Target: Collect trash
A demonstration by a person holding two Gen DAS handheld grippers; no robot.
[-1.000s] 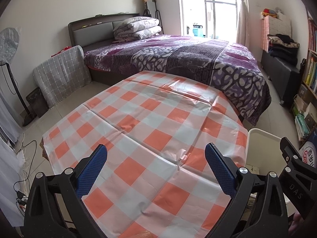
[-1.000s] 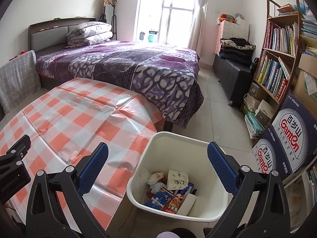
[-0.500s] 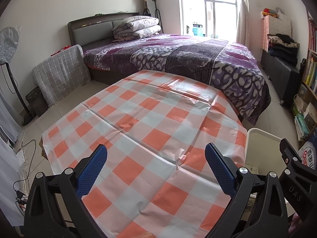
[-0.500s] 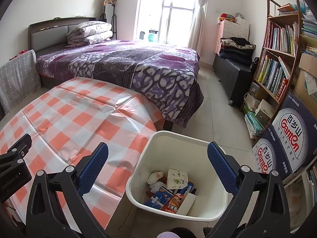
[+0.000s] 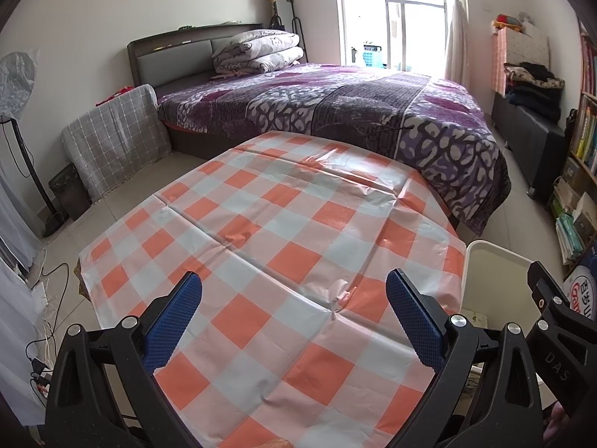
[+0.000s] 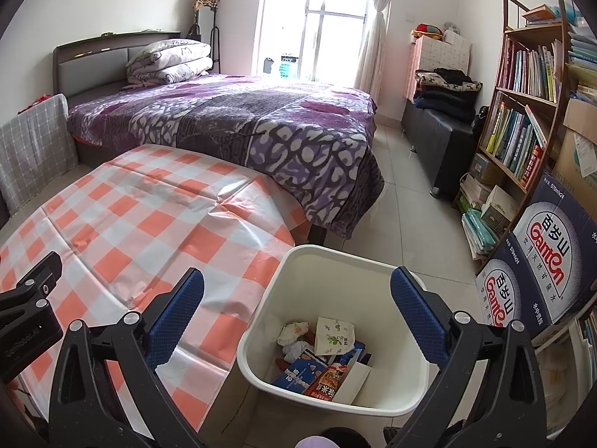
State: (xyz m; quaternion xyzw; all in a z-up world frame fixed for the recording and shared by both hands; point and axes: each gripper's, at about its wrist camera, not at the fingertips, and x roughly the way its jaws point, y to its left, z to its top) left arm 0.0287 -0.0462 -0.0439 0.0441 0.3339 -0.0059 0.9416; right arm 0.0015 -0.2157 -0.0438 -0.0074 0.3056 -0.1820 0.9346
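Trash bin (image 6: 347, 295): white, upright on the floor just right of the bench, mouth facing up, its long side running near to far.
Trash (image 6: 328, 354): cartons, wrappers and crumpled paper lying flat in the bin's bottom.
Left hand-held gripper (image 5: 294, 315): spread wide, empty, over the bench.
Right hand-held gripper (image 6: 298, 310): spread wide, empty, above the bin.
Bench (image 5: 298, 224): orange-and-white checked cloth, creased.
Room: purple bed (image 6: 242, 119) beyond, bookshelf (image 6: 522, 112) right.

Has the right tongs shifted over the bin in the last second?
Barely. The right tongs sit a touch lower or closer: the white bin rim has crept up and leftward slightly, trash inside unchanged.
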